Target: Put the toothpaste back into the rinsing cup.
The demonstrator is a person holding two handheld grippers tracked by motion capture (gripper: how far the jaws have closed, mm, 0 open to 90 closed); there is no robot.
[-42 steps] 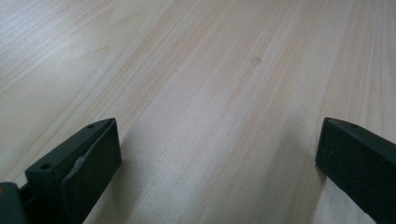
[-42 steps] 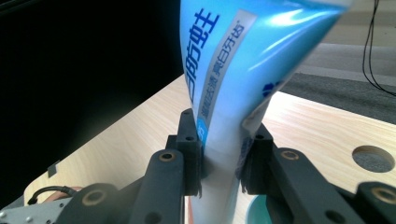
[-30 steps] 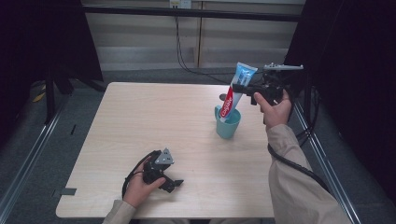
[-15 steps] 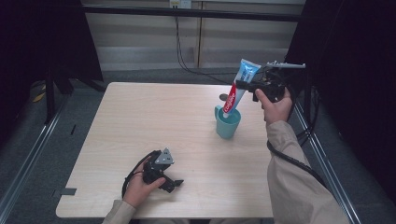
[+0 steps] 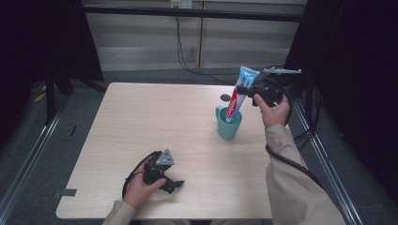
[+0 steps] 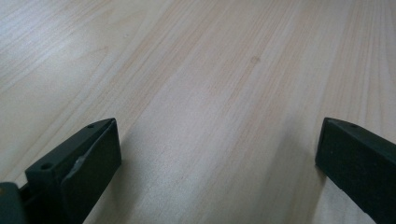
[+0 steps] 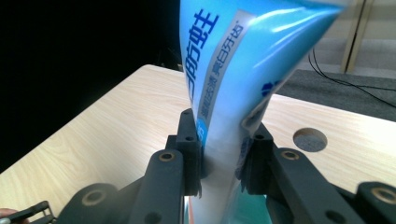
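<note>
One teal cup (image 5: 229, 126) stood on the right half of the wooden table (image 5: 141, 122), and the lower, capped end of a toothpaste tube (image 5: 238, 93) reached down past its rim. Whether that end touched the cup's bottom could not be told. The tube leaned, its flat crimped end tilted up and toward the right gripper (image 5: 245, 89), which was held above and just beside the cup at the table's right edge.

The tube was light blue at its upper part, with a white band and dark blue printed characters running along its length; lower down it turned red with white lettering. In the right gripper view the toothpaste tube (image 7: 233, 93) rose between the two black jaws, which were pinched against its sides, denting the soft wall slightly. A round hole (image 7: 308, 139) in the tabletop showed behind it.

The left gripper (image 5: 170, 183) rested low on the table near the front edge, well apart from the cup. Its jaws stood spread wide over bare wood, with nothing between them.
</note>
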